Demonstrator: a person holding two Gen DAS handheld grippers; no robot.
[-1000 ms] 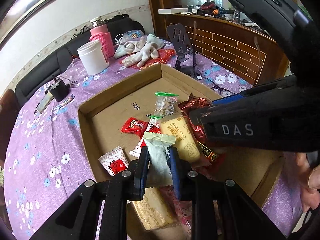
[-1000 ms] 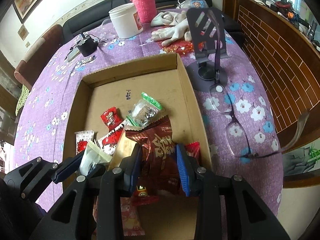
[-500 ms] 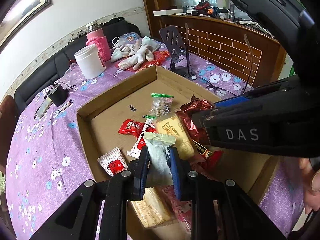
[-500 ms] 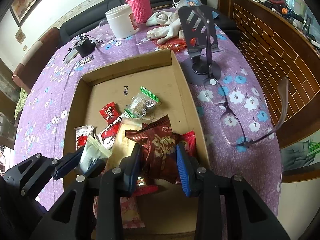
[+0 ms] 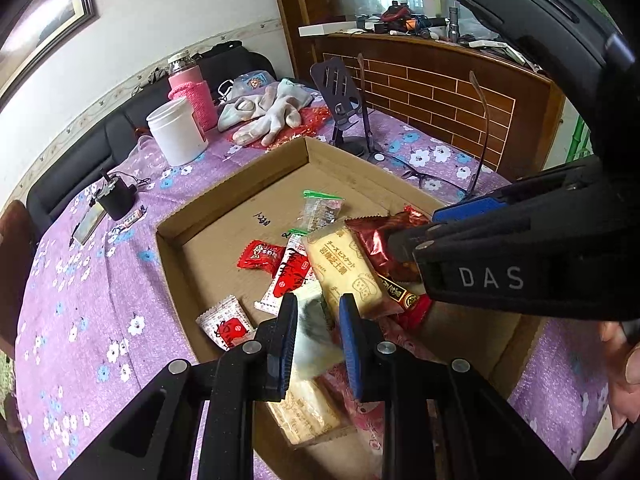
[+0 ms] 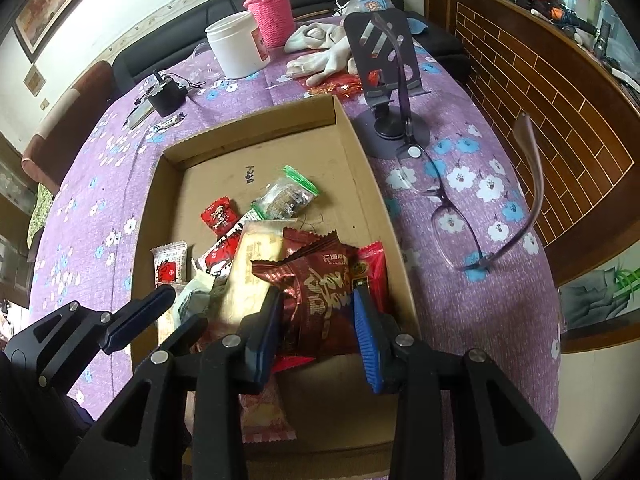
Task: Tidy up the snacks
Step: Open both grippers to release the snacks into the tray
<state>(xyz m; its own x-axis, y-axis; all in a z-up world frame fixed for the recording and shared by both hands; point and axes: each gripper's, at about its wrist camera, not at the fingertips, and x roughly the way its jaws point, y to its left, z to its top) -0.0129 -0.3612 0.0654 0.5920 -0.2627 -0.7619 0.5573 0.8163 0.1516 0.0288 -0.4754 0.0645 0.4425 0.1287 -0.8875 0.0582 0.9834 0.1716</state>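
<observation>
Left wrist view
Left tongs: your left tongs (image 5: 318, 326) were pinching a pale green-white packet (image 5: 316, 328), blurred, over the near part of the cardboard box (image 5: 240, 178).
Pile: the cream biscuit pack (image 5: 346, 270) lay just beside that packet, propped on other wrappers.
Risk: if you pulled the packet away sideways, I judge it could have dragged the biscuit pack and tipped the heap toward the box's near edge.
Right tongs: your right tongs (image 5: 416, 236) crossed in from the right, close over the same pile, so the two tools could have knocked together.

Right wrist view
Right tongs: your right tongs (image 6: 316, 328) were clamped around the dark red foil bag (image 6: 320, 292), which stood at the box's right side, near its near end.
Grip: the pads sat on the bag's crinkled sides; foil is slippery, so I judge it could have slid out on a quick lift.
Beneath: a bright red wrapper (image 6: 374, 268) lay touching the bag and might have come up with it.
Counter: the spectacles (image 6: 452, 216) lay on the counter (image 6: 440, 320) just beyond the box's right wall; a wide swing that way could have caught them.
</observation>
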